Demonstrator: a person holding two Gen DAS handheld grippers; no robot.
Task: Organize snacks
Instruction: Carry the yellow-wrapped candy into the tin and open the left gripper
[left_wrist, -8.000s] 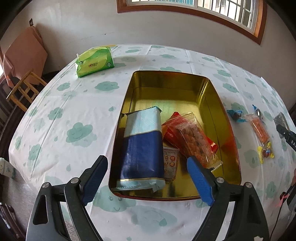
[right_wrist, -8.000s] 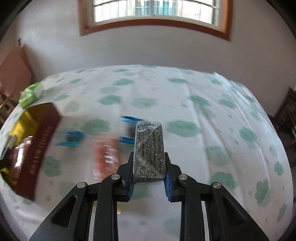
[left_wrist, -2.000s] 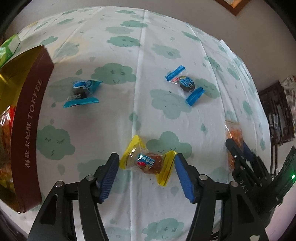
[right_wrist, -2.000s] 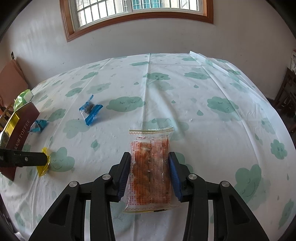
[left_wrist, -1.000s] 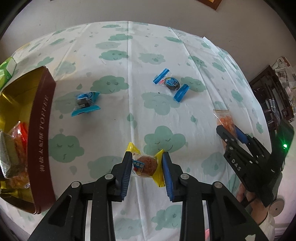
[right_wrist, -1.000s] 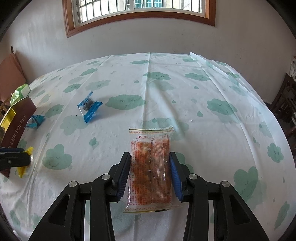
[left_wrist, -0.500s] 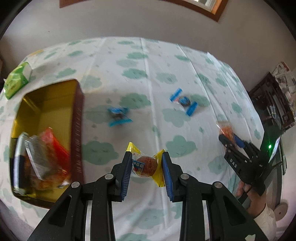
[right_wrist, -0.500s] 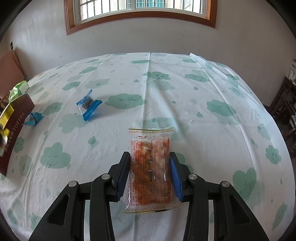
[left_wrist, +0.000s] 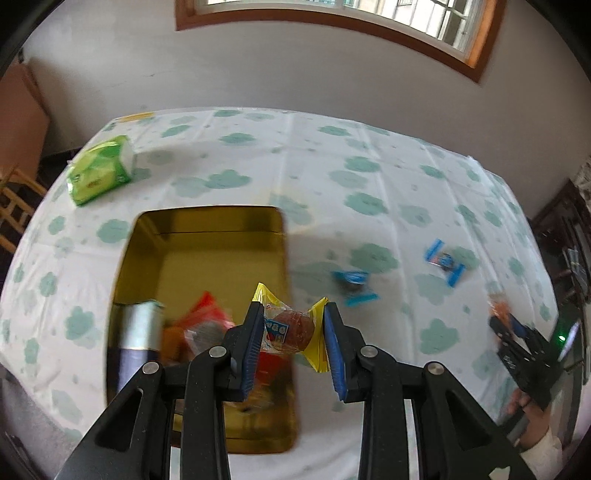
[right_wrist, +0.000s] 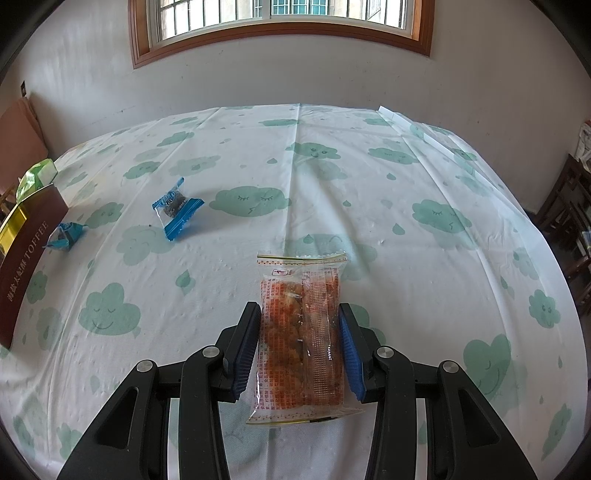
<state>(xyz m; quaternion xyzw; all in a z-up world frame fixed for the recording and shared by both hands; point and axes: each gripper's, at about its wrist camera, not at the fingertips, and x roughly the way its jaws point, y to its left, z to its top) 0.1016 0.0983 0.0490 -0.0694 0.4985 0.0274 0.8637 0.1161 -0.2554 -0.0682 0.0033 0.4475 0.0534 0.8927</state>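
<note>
While the left gripper (left_wrist: 291, 334) clamps a yellow-wrapped candy (left_wrist: 291, 325) above the gold tin (left_wrist: 207, 258) on the table (left_wrist: 369, 177), the left view blurs. In the right view, the right gripper (right_wrist: 300, 345) pinches an orange snack packet (right_wrist: 301, 332) over the table.

We see our right gripper (right_wrist: 298, 347) clamped on an orange snack packet (right_wrist: 301, 343); two blue candies (right_wrist: 176, 211) (right_wrist: 65, 235) lie near the toffee tin (right_wrist: 26, 254)
</note>
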